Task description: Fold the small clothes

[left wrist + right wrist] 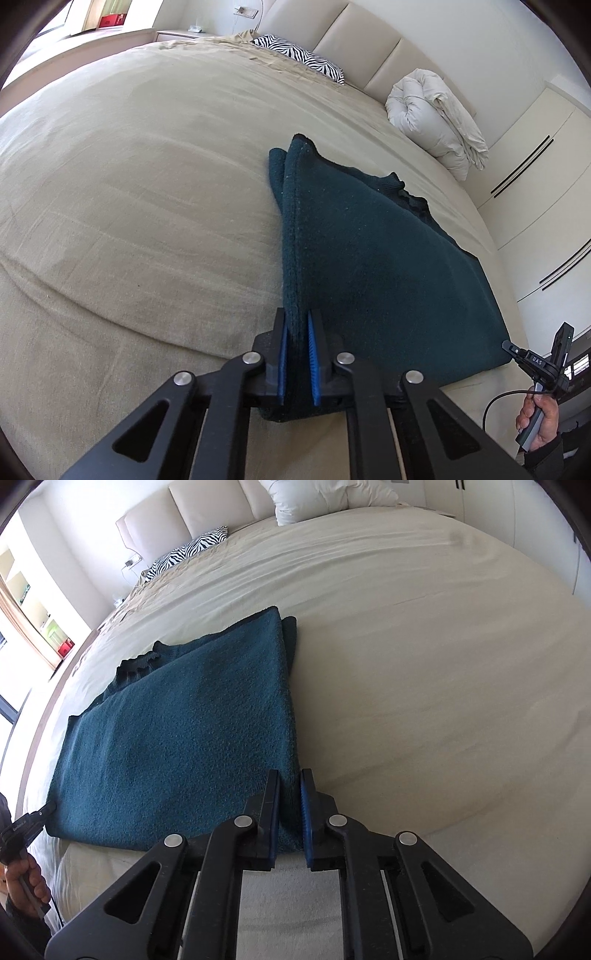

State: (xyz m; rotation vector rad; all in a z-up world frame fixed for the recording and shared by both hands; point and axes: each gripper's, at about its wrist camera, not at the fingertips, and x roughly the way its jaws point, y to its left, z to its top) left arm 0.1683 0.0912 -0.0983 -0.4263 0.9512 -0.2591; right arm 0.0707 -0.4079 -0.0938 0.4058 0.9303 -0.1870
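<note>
A dark teal knitted garment (373, 251) lies folded on the beige bed, its ribbed edge at the far side. My left gripper (297, 321) is shut on the garment's near left corner. My right gripper (290, 779) is shut on the garment's (177, 738) near right corner. In the left wrist view the right gripper (508, 349) shows at the garment's other near corner. In the right wrist view the left gripper (50, 806) shows at the far-left corner. The near edge is held between both grippers, low over the bed.
The beige bedspread (129, 184) stretches far to the left. A zebra-print pillow (299, 55) and a rolled white duvet (436, 118) lie by the padded headboard. White wardrobe doors (535, 177) stand beside the bed. A white towel (291, 897) lies under the right gripper.
</note>
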